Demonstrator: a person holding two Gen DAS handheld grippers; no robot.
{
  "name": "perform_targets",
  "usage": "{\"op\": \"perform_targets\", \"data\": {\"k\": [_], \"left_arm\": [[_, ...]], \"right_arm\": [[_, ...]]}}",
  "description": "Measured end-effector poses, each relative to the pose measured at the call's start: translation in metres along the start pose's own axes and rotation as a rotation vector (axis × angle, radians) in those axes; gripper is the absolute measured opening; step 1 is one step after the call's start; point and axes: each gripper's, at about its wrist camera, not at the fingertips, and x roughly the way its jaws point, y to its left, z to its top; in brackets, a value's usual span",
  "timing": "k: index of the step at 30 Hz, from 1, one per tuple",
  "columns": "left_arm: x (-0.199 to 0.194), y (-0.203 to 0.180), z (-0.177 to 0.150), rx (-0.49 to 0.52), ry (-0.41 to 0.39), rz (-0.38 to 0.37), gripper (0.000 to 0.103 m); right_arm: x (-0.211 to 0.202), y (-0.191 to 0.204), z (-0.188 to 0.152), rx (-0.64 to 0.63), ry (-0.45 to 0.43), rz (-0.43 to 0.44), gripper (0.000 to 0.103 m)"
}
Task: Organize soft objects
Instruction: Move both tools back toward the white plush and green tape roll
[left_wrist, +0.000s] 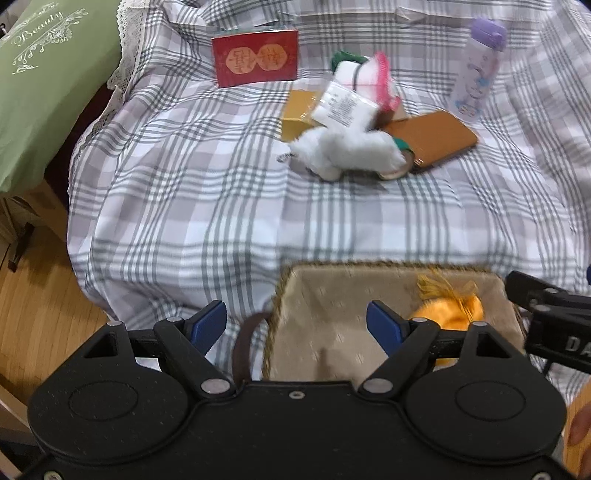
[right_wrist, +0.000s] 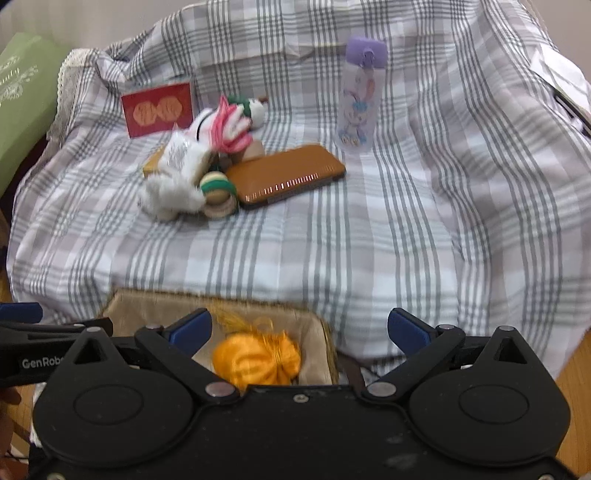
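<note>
A beige lined basket (left_wrist: 369, 269) (right_wrist: 159, 295) sits at the near edge of the plaid-covered surface. An orange satin pouch (left_wrist: 454, 314) (right_wrist: 258, 360) with a tassel lies inside it. My left gripper (left_wrist: 297, 325) is open above the basket's left rim, its pads touching nothing. My right gripper (right_wrist: 299, 328) stands wide open over the basket's right part, the pouch lying loose below it. Farther back a white fluffy plush (left_wrist: 351, 151) (right_wrist: 170, 195) rests in a heap with a pink and white soft toy (left_wrist: 376, 77) (right_wrist: 229, 129) and a green and white one (right_wrist: 253, 107).
A brown leather case (left_wrist: 432, 138) (right_wrist: 288, 173), a yellow box (left_wrist: 297, 116), a red box (left_wrist: 255, 57) (right_wrist: 159, 112) and a purple-capped bottle (left_wrist: 478, 70) (right_wrist: 360, 96) stand around the heap. A green cushion (left_wrist: 48, 92) lies left. Wooden floor (left_wrist: 37, 277) borders the cloth.
</note>
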Motion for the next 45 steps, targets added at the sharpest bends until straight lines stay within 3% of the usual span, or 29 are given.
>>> {"op": "perform_targets", "data": {"k": [10,18,24,31,45], "left_arm": [[0.027,-0.001,0.052,0.007,-0.032,0.002,0.080],[0.049,-0.015,0.101,0.008,-0.061,-0.070,0.080],[0.072,-0.021,0.124,-0.002,-0.051,-0.044,0.080],[0.091,-0.014,0.107,-0.008,0.035,-0.066,0.083],[0.080,0.008,0.081,0.006,-0.032,-0.022,0.087]], "right_arm": [[0.049,0.002,0.044,0.001,0.048,0.055,0.098],[0.073,-0.005,0.052,0.027,0.055,0.047,0.097],[0.086,-0.008,0.055,0.045,0.071,0.058,0.097],[0.087,-0.007,0.057,0.033,0.042,0.066,0.097],[0.100,0.011,0.080,0.028,0.010,0.111,0.090]]}}
